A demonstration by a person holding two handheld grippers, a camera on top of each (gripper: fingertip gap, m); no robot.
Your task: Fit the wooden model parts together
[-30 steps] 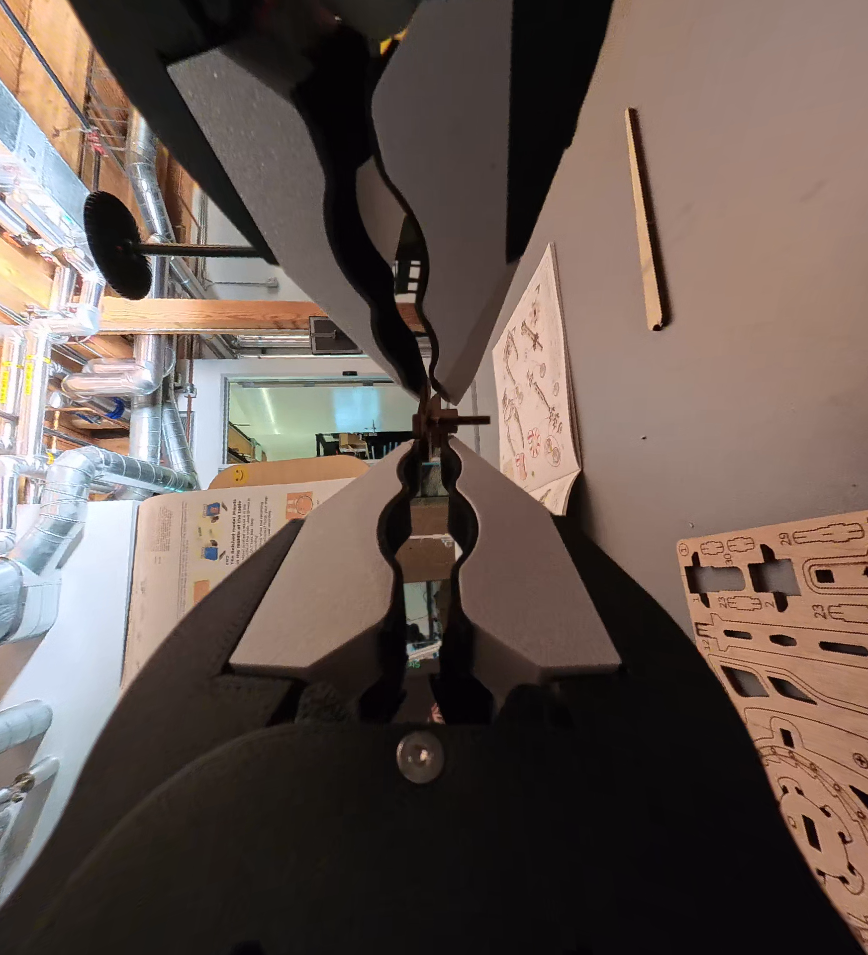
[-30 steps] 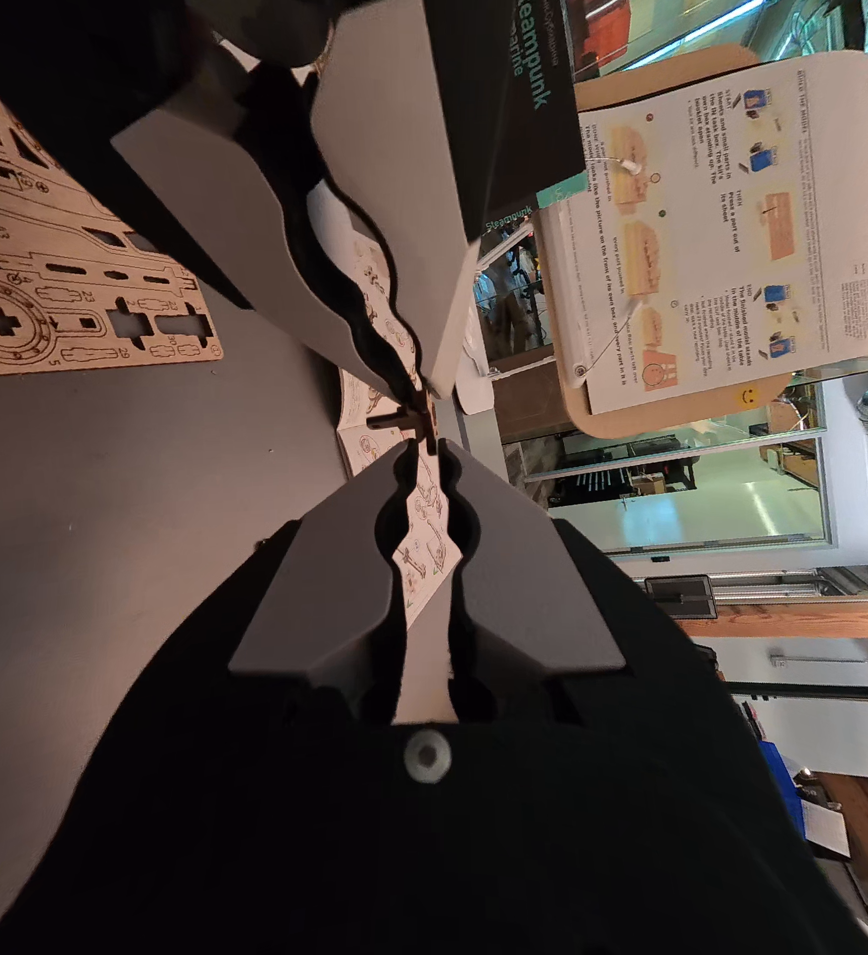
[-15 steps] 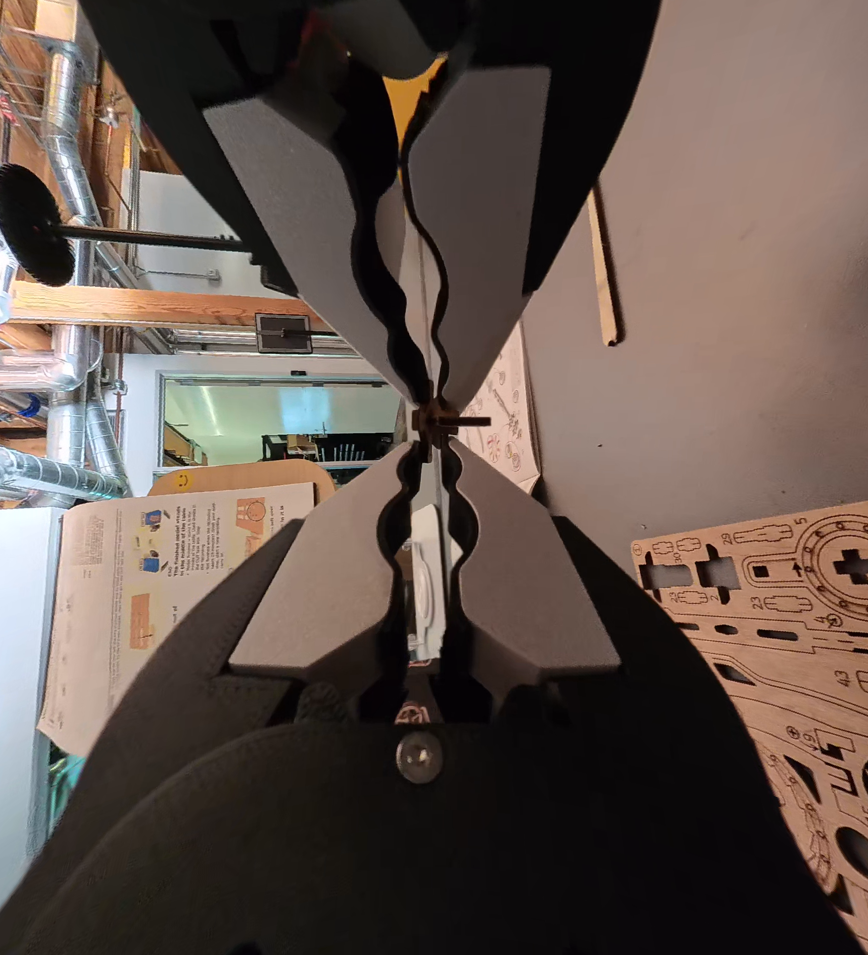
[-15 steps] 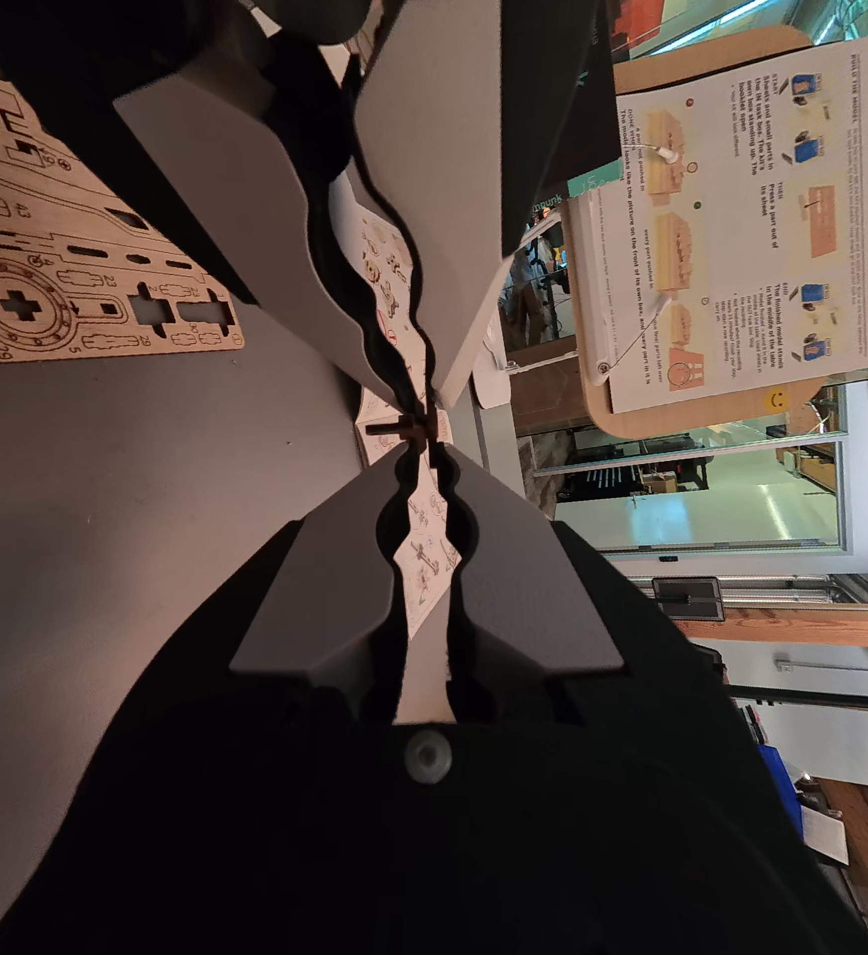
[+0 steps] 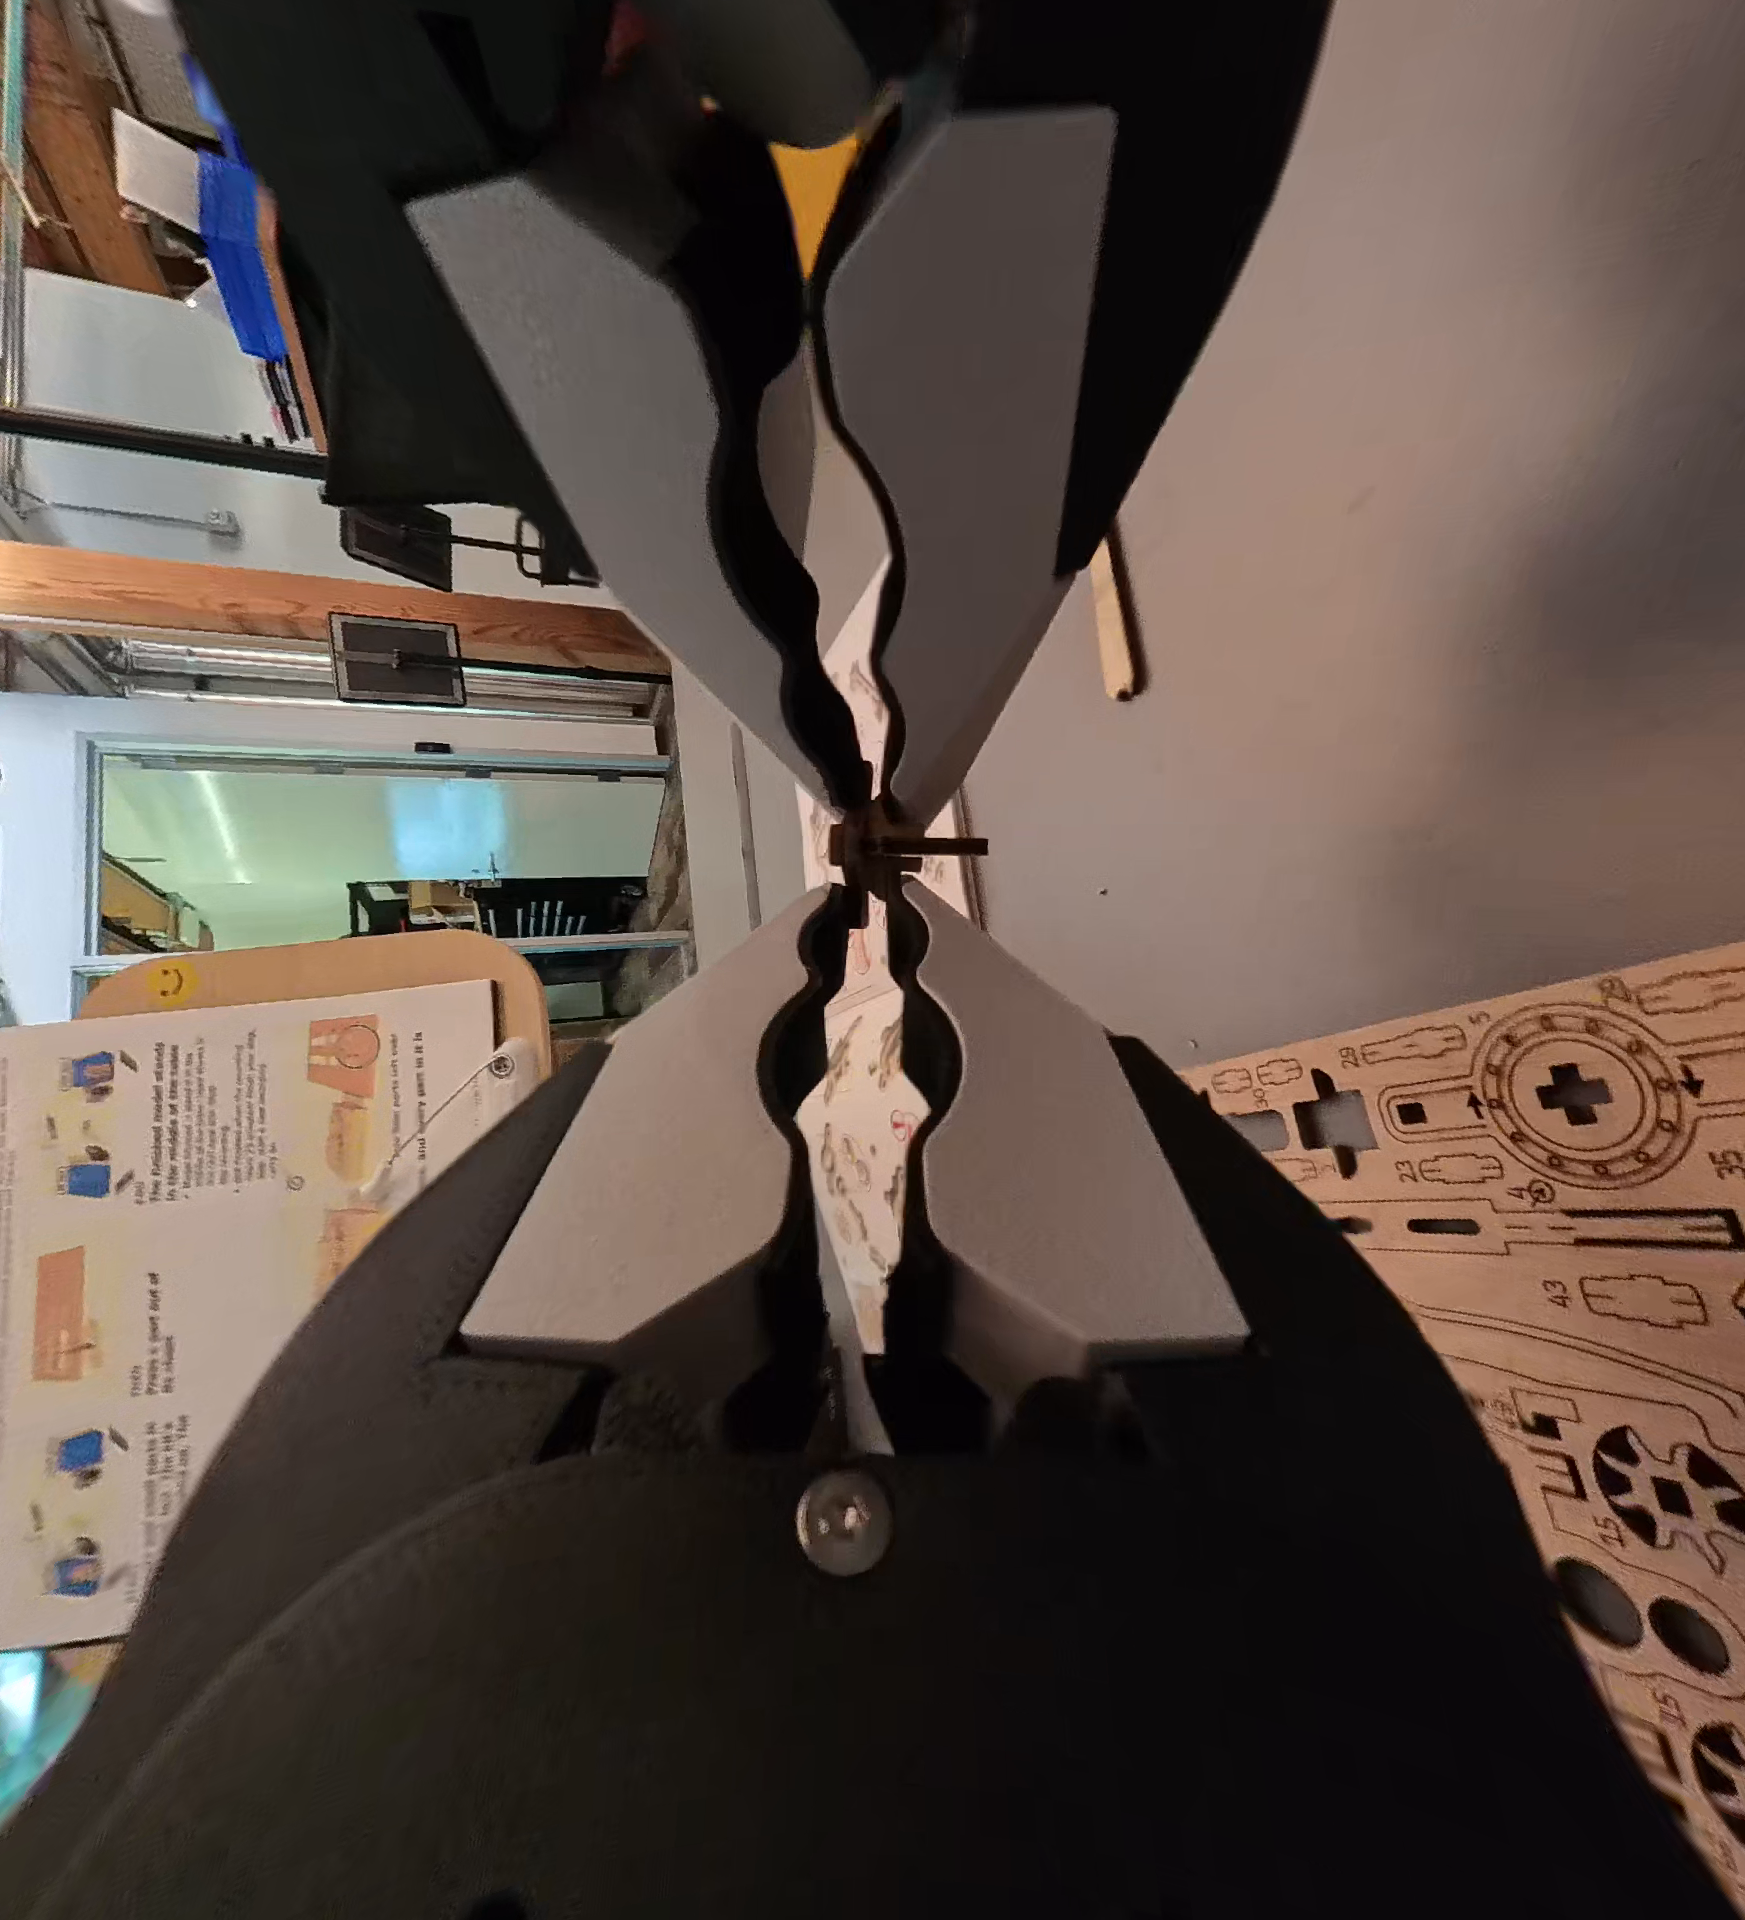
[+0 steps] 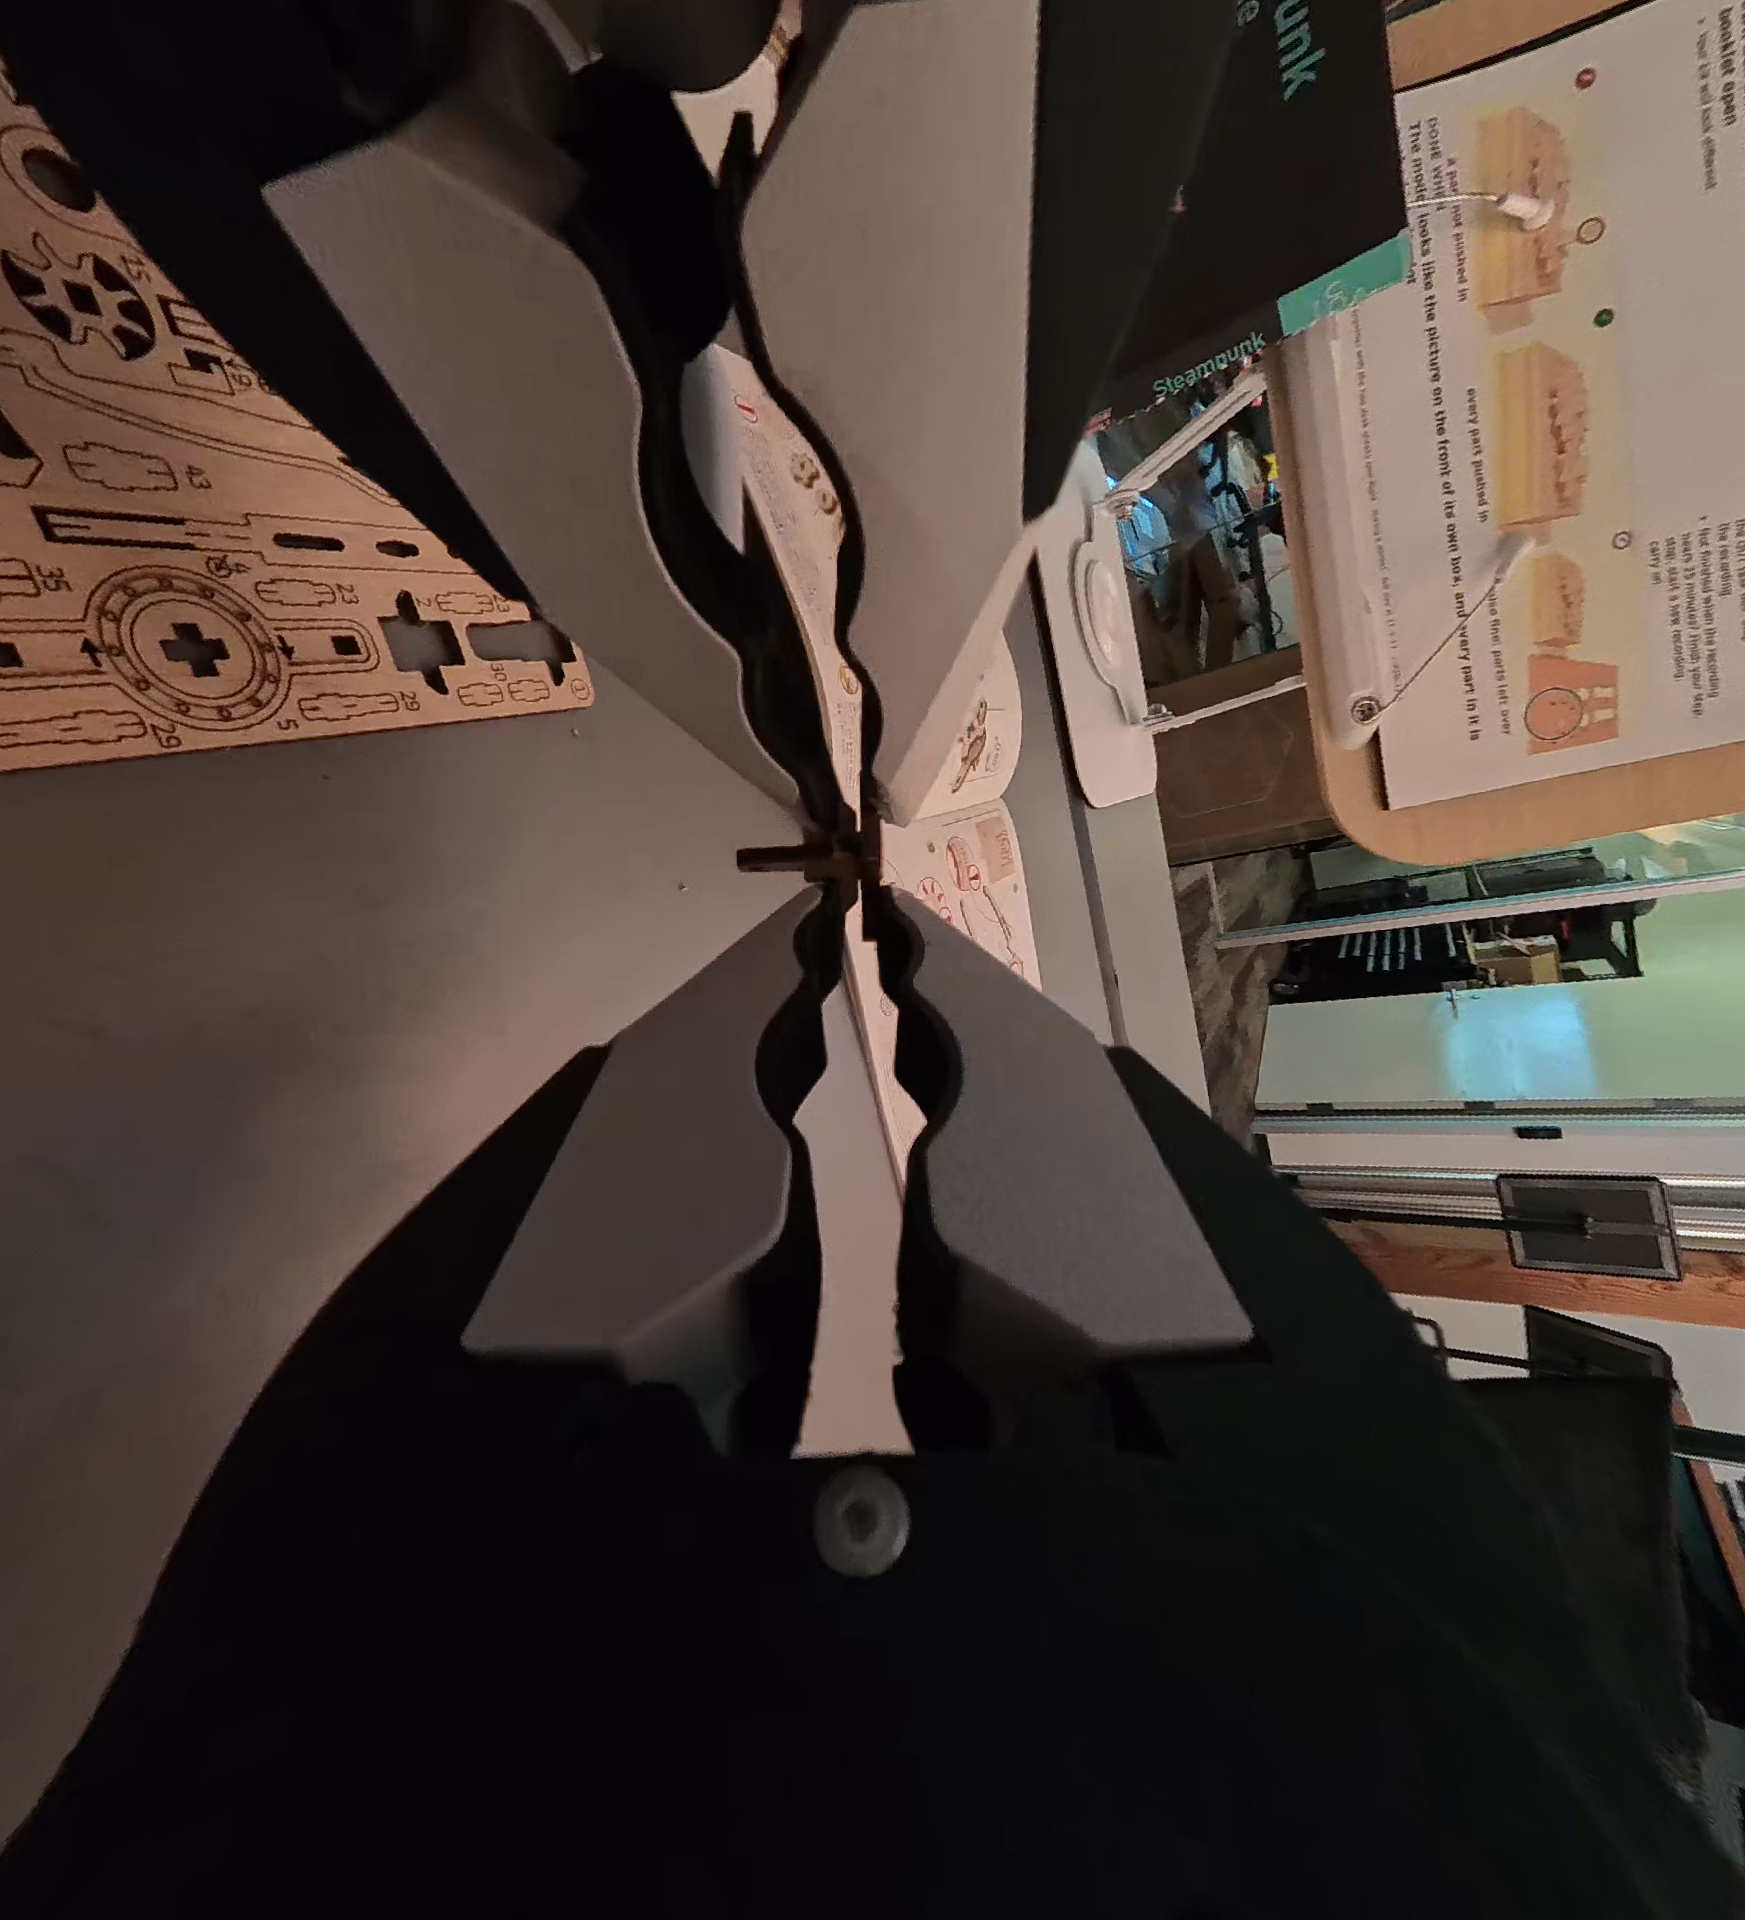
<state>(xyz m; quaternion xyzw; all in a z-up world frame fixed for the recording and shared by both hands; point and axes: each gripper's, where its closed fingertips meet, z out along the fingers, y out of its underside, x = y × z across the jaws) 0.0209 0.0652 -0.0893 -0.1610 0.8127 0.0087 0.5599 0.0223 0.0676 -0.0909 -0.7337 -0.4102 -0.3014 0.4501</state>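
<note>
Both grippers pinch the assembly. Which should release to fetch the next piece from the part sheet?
Left, probably: the part sheet lies beside the left gripper, but past the assembly from the right gripper.

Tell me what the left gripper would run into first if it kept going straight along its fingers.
The left gripper, shut on the small wooden part, would almost at once meet the right gripper, whose fingertips face it tip to tip on that same part. Exact depth between the tips is hard to judge.

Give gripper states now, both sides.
Left gripper: shut on the small wooden assembly.
Right gripper: shut on the same assembly, tip to tip with the left.
</note>
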